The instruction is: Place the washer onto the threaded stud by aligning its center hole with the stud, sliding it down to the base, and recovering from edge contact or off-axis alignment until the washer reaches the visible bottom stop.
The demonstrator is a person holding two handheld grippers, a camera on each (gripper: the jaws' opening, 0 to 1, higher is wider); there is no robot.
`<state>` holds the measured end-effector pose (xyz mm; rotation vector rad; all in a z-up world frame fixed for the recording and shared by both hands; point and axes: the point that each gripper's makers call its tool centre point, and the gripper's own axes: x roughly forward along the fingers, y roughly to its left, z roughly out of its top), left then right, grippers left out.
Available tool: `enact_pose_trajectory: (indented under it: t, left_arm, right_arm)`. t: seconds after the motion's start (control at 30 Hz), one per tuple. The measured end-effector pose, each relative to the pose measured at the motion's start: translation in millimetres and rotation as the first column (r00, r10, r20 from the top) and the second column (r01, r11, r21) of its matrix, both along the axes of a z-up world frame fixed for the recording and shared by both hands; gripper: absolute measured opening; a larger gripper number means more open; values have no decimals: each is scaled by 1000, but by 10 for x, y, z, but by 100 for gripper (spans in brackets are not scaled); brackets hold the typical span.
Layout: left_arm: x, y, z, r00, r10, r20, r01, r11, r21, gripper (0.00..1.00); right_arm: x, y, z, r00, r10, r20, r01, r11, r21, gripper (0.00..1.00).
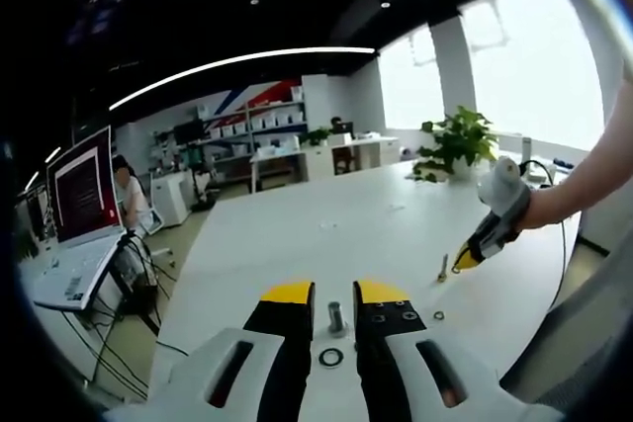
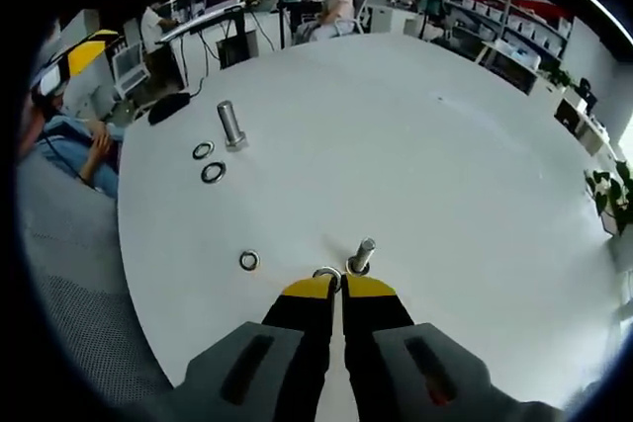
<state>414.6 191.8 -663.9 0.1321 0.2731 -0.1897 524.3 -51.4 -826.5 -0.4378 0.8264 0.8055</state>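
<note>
We see our right gripper (image 2: 339, 287), jaws pinched on a washer (image 2: 327, 273), just beside the stud (image 2: 361, 255), left gripper (image 1: 335, 293) jaws apart, white counter (image 2: 415, 145).

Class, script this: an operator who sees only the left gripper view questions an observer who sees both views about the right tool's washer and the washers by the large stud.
Operator: Is the right tool's washer on the small stud yet?
Observer: No. In the right gripper view the held washer sits pinched at the tips of the right tool, beside the small stud and not over its top.
Operator: I see one washer by the large stud. Are there others?
Observer: Yes, two lie flat beside the large stud: the first spare washer and the second spare washer.
</note>
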Motion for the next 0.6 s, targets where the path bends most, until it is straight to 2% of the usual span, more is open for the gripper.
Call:
enact_pose_trajectory:
  t: [0.07, 0.13, 0.6]
  left_arm:
    - [9, -12, 29, 1000, -1, 12, 2, 999, -33, 14]
    - [5, 6, 16, 1000, 5, 7, -5, 1000, -4, 14]
    - [5, -6, 10, 1000, 3, 3, -3, 1000, -14, 14]
  right_arm:
    - [27, -17, 11, 1000, -3, 5, 3, 1000, -2, 4]
    - [53, -23, 30, 1000, -8, 7, 8, 1000, 3, 4]
    - [177, -10, 225, 999, -23, 39, 22, 999, 28, 4]
